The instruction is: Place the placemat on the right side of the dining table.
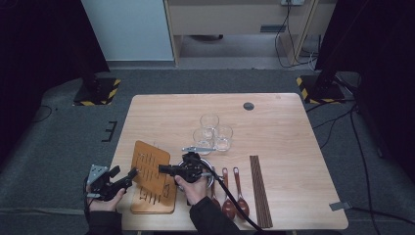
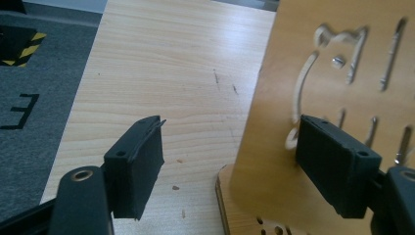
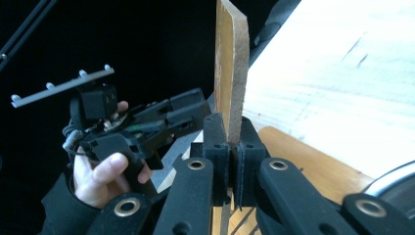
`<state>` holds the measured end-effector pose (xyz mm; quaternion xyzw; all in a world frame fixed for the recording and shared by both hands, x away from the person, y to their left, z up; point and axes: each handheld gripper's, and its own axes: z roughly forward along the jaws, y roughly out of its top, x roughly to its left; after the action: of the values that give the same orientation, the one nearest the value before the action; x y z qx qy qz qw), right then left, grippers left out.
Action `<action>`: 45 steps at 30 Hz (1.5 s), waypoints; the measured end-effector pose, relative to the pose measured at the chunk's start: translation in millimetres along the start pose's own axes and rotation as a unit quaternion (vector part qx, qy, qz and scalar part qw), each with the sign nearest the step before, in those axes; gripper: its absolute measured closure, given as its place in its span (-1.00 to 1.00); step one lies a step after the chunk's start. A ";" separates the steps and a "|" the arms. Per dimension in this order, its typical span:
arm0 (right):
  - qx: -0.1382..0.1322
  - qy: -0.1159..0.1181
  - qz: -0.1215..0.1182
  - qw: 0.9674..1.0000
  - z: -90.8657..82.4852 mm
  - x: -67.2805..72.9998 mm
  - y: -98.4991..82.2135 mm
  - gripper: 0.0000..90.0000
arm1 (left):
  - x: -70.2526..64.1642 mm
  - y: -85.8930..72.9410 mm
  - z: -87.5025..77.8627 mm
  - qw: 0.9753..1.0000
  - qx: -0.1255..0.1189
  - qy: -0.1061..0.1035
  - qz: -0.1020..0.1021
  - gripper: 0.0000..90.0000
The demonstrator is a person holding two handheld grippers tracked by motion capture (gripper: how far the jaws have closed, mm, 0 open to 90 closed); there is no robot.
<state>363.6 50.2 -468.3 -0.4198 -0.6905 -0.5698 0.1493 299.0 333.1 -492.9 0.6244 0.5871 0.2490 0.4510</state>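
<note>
Right gripper point(image 3: 233, 147) clamped, raised; left gripper point(image 2: 230, 161) jaws apart.

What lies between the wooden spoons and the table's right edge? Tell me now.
A row of dark brown chopsticks lies beside the spoons; beyond it the table is bare. The high view shows this.

Lighting: dim surroundings, table point(image 1: 274, 122) evenly lit from above, soft short shadows. Right gripper view: far tabletop overexposed, left side black. Left gripper view: near jaws slightly soft. High view: low resolution.
</note>
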 end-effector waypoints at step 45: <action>-0.115 -0.053 -0.027 0.992 -80.1 -11.8 47.8 0.94 | -10.2 -21.5 55.4 0.990 0.127 0.023 0.063 -0.92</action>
<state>384.8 -27.8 -420.2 -0.4454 -0.6382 -0.6261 0.0476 332.8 306.2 -535.1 0.7062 0.5841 0.2148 0.3377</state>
